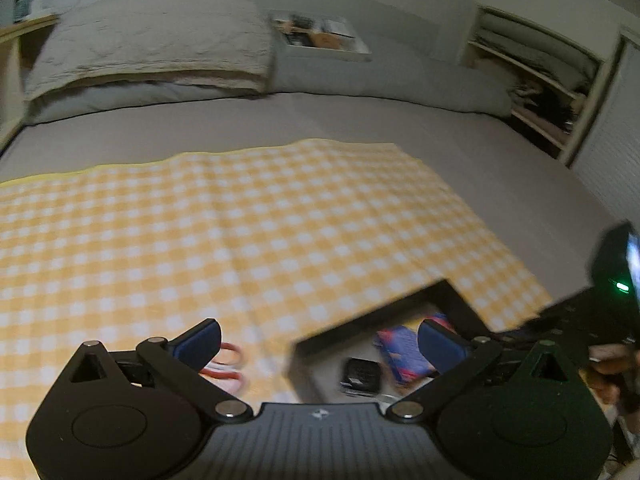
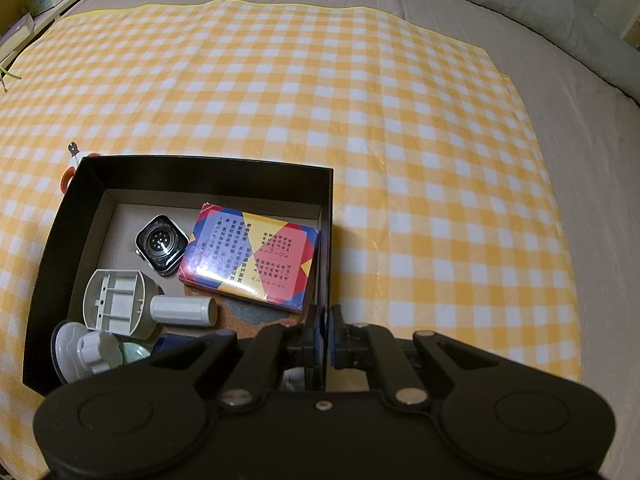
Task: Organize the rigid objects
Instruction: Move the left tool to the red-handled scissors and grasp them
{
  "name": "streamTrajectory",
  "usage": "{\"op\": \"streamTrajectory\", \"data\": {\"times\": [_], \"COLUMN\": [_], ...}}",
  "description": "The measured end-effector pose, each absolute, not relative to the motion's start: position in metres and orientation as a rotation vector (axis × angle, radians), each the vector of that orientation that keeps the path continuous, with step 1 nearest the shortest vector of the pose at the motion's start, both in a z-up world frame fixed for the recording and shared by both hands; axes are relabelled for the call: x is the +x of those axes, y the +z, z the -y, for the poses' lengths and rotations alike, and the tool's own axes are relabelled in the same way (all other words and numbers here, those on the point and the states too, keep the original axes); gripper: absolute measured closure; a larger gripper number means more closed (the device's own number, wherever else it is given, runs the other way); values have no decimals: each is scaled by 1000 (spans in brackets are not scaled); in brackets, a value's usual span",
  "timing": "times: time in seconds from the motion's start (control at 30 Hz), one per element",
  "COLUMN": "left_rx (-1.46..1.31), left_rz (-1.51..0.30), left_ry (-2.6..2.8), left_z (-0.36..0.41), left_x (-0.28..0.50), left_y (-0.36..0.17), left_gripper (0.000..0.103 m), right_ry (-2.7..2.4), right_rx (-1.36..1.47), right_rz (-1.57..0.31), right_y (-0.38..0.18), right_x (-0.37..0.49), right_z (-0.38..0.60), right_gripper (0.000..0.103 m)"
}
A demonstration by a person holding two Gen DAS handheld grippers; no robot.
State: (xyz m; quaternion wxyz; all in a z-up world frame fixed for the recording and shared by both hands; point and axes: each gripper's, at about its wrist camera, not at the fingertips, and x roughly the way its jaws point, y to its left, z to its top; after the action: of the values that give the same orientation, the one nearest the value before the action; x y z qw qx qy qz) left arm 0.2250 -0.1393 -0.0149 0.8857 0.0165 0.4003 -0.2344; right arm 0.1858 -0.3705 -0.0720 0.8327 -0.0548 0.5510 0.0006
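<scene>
A black open box (image 2: 208, 168) lies on a yellow checked cloth (image 2: 360, 100). It holds a colourful card box (image 2: 250, 256), a smartwatch body (image 2: 162, 245), a grey plastic part with a cylinder (image 2: 182, 310) and a white knob (image 2: 96, 350). My right gripper (image 2: 325, 336) is shut on the box's right wall near its front corner. My left gripper (image 1: 316, 340) is open and empty above the cloth, with the box (image 1: 384, 312) and card box (image 1: 400, 348) between and beyond its fingers. Red-handled scissors (image 1: 226, 364) lie by its left finger; they show at the box's left (image 2: 68, 174).
The cloth covers a grey bed (image 1: 240, 120) with a folded quilt (image 1: 152, 44) and pillows at the head. A small box of items (image 1: 320, 36) sits on the bedding. Open shelves (image 1: 540, 72) stand at the right. The right gripper's body (image 1: 616, 280) is at the frame's right edge.
</scene>
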Motion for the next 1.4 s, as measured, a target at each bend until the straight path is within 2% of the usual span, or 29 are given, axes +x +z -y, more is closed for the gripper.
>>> {"op": "streamTrajectory", "data": {"times": [0.33, 0.77, 1.03, 1.4], "left_rx": [153, 424, 456, 502], "left_rz": [-938, -1060, -1072, -1074], "left_ry": [-317, -257, -259, -194], "left_z": [102, 116, 101, 42], "left_x": [278, 295, 294, 287], "left_y": [-57, -122, -120, -102], "left_gripper": [0, 0, 0, 0], "right_ry": [4, 14, 15, 16], "right_rx": [-119, -112, -115, -127], "right_rz": [-1167, -1167, -1168, -1170], "right_y": [-72, -69, -69, -72], "right_x": [186, 184, 185, 187], "right_z": [370, 373, 374, 373], "right_gripper": [98, 98, 98, 98]}}
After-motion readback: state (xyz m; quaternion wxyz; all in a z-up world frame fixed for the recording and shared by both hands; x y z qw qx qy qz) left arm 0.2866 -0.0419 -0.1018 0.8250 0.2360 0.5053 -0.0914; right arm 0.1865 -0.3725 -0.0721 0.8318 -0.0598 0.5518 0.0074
